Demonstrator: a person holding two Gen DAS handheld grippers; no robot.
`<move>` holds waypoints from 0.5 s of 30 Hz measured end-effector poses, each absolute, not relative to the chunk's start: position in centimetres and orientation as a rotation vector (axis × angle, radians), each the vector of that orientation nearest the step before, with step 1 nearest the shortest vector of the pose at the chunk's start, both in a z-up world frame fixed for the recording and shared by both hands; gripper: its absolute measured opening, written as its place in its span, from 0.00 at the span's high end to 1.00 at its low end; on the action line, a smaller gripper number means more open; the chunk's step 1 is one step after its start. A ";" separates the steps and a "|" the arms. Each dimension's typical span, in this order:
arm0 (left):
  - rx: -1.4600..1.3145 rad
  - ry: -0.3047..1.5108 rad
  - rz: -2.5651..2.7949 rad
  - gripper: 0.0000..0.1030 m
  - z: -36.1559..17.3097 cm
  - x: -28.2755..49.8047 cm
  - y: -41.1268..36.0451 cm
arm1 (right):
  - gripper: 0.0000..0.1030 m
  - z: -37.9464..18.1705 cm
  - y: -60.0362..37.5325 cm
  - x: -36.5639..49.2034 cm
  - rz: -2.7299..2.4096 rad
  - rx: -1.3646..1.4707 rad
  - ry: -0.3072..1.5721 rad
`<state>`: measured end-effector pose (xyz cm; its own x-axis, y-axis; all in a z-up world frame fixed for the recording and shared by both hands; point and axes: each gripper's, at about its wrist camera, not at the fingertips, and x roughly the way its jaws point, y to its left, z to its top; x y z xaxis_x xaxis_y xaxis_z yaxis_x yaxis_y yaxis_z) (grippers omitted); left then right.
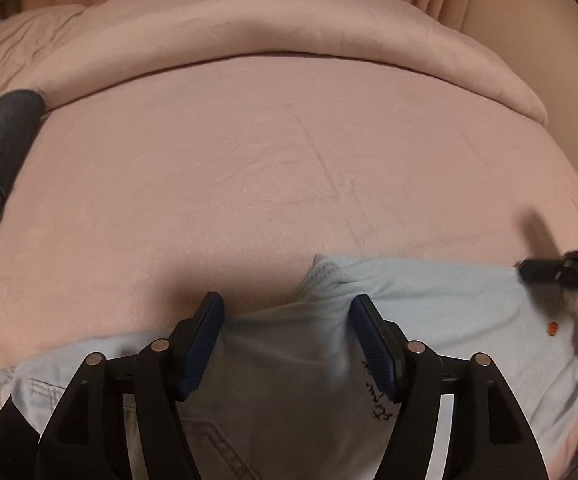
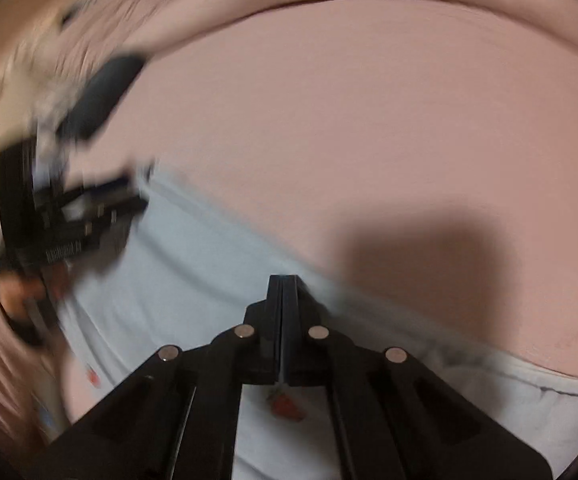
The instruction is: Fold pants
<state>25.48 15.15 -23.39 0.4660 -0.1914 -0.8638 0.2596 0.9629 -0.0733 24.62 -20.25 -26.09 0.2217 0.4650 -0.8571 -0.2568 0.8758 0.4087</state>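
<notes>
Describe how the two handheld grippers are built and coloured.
Both are matte black plastic. The left gripper has two angular fingers, each faced inside with a ribbed dark-blue pad, and round silver pins at the linkage joints. The right gripper has the same black fingers and silver pins; its pads cannot be seen. No cables show, and no sleeve can be made out.

The pants (image 1: 429, 300) are pale blue denim, matt, with stitched seams. The sheet (image 1: 249, 160) is soft pink cloth, faintly creased. The left gripper (image 1: 287, 312) is matt black plastic with ribbed blue pads (image 1: 205, 344) and 4 shiny metal pins (image 1: 160, 345).
</notes>
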 end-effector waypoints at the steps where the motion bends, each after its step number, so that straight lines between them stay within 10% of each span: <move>1: 0.089 1.047 -0.270 0.31 -23.2 25.4 14.9 | 1.00 -25.9 -21.2 25.0 0.494 0.232 1.248; 4: 0.107 1.027 -0.267 0.31 -21.9 24.6 14.9 | 0.61 -23.9 -22.8 24.6 0.375 0.099 1.182; 8: 0.118 1.016 -0.317 0.31 -21.2 24.0 15.0 | 0.34 -21.3 -24.0 24.0 0.567 0.079 1.159; 12: 0.124 1.064 -0.290 0.31 -23.1 24.1 15.2 | 0.36 -22.1 -24.0 23.9 0.607 -0.159 1.175; 14: 0.104 1.054 -0.294 0.31 -23.0 24.0 15.6 | 0.68 -24.0 -22.2 24.7 0.657 -0.261 1.266; 15: 0.100 1.051 -0.298 0.31 -23.0 24.0 15.7 | 0.68 -24.7 -21.3 24.8 0.650 -0.323 1.293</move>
<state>23.97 15.66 -22.96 0.4612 -0.1940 -0.8658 0.2889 0.9555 -0.0602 24.76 -21.34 -24.72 0.1317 0.2636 -0.9556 -0.6098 0.7816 0.1316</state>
